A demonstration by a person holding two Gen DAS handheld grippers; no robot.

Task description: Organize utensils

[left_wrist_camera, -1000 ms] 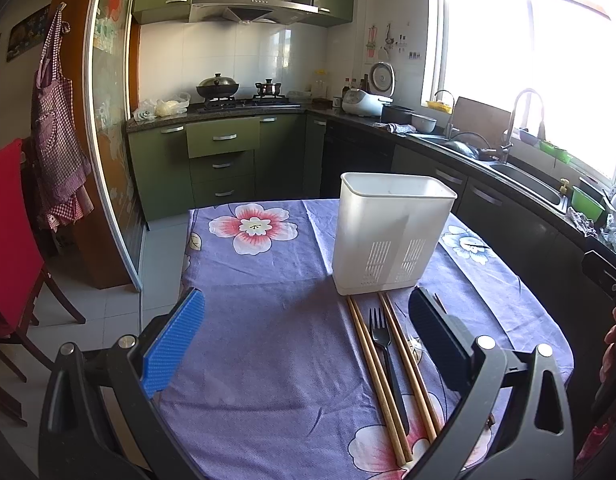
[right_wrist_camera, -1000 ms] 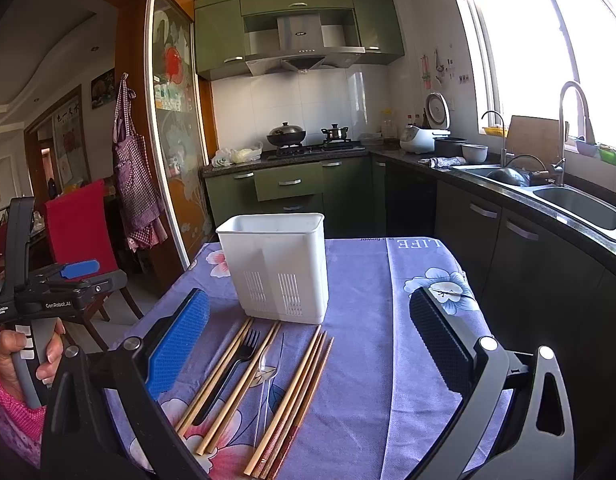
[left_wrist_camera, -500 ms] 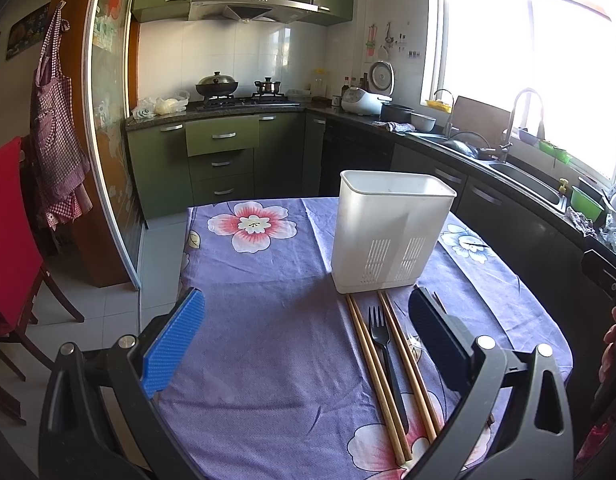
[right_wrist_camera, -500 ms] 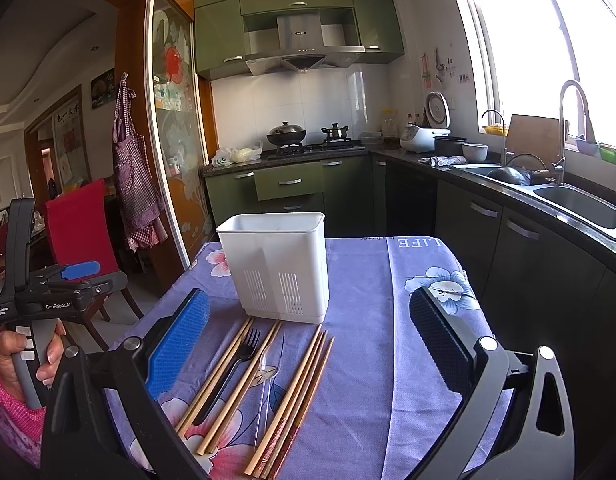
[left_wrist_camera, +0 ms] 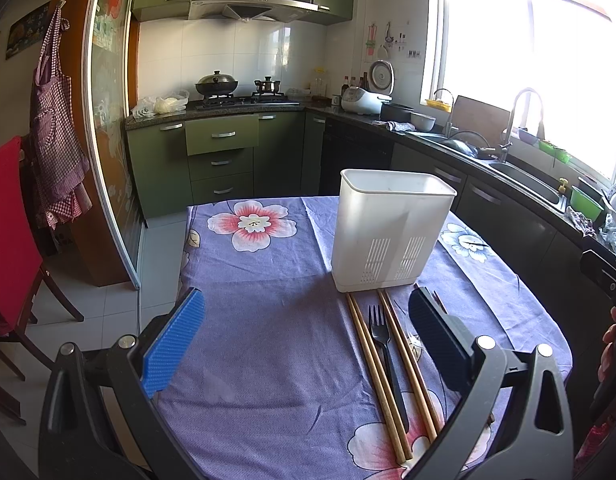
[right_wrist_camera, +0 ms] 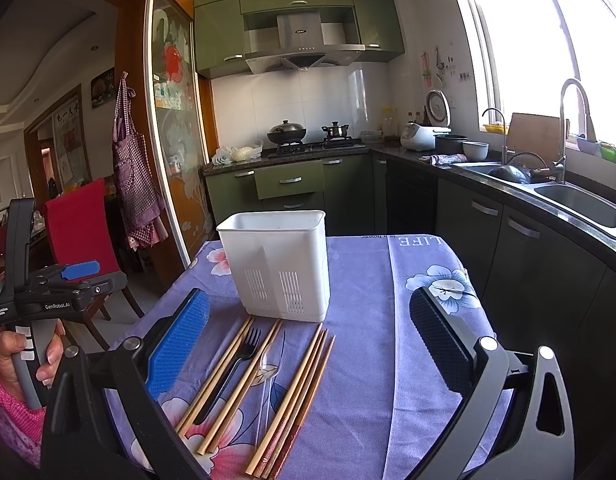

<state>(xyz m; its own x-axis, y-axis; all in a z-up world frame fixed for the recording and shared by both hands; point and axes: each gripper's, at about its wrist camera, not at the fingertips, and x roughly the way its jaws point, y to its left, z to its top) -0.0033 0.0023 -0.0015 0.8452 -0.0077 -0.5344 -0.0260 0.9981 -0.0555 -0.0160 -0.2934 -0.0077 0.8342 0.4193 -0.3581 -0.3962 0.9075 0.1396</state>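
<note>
Clearly, both grippers are held wide apart and empty above the cloth – the left gripper [left_wrist_camera: 306, 338] over bare cloth, the right gripper [right_wrist_camera: 308, 340] over the utensils, which lie in a row just before the white holder [right_wrist_camera: 282, 266]. From left to right are found pale chopsticks [right_wrist_camera: 216, 378], a black fork [right_wrist_camera: 232, 372], a clear spoon [right_wrist_camera: 268, 368] and darker chopsticks [right_wrist_camera: 296, 394] – all judged light, stiff and slippery, best pinched mid-shaft, the spoon being hard to make out. Open room is left on the tablecloth [right_wrist_camera: 372, 320] to the right, though its edge is near.

Wide-open left tool [left_wrist_camera: 304, 340] hovers near fork [left_wrist_camera: 382, 344] and white holder [left_wrist_camera: 392, 232].
</note>
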